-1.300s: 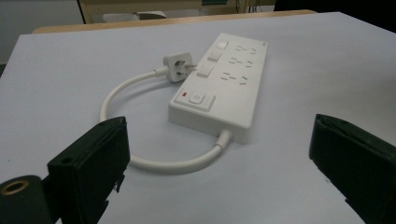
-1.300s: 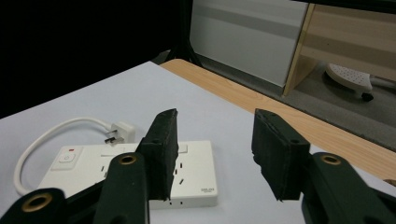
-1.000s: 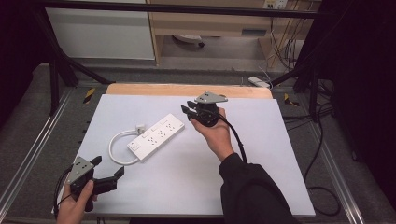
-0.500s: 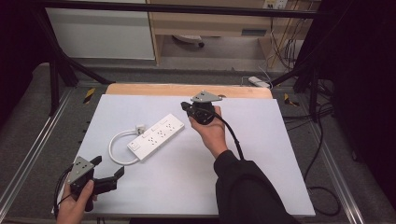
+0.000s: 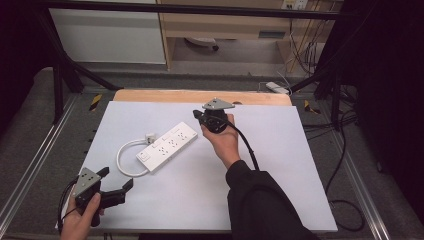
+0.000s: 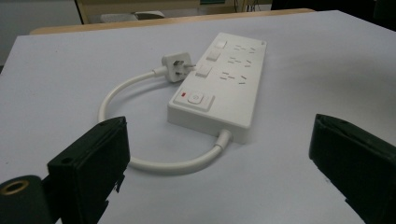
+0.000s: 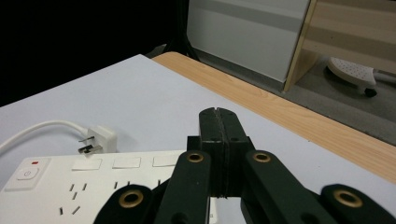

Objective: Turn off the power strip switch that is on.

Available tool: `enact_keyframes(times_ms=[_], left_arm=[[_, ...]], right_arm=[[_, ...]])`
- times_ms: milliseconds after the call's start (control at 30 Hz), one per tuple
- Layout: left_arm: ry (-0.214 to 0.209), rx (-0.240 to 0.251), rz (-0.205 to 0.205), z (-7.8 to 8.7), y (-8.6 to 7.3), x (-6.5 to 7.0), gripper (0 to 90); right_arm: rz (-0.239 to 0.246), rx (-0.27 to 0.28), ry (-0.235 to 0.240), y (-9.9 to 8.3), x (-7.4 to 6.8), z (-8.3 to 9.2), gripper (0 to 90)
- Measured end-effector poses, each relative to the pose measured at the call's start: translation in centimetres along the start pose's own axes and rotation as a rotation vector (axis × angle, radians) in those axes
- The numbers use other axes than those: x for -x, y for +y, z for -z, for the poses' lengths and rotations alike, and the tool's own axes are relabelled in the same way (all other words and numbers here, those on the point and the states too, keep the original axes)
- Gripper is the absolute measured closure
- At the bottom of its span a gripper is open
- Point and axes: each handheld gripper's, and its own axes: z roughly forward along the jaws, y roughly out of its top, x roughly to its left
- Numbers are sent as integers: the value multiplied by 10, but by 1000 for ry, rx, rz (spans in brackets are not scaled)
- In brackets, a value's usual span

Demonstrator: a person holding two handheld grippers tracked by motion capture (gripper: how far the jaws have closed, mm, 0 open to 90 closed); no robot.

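Hovering just above the far end of the power strip (image 5: 167, 147), the right hand-held gripper (image 5: 199, 118) has crept a little closer to it over the last second, its jaws clenched together on nothing. That small advance suggests it means to press or nudge the strip rather than grasp it. The left hand-held gripper (image 5: 116, 185) has stayed put near the surface (image 5: 280, 165) edge, jaws spread wide, released. The strip lies flat ahead of the left one, its long axis running from there toward the right one; its cord end faces the left, with the plug (image 6: 176, 62) beside it.
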Motion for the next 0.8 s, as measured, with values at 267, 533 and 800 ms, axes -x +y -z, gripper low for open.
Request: enact_keyframes(times_ms=[267,533,800], left_arm=[[-1,-1,-1,0,0,0,50],[-4,-2,-6,0,0,0,50],[-5,-4,-9,0,0,0,50]], right_arm=[[0,-15,14,-4,-4,-10,900],[-15,-25,19,-8,-5,-17,900],[-25,-40,21,-14,-5,-25,900]])
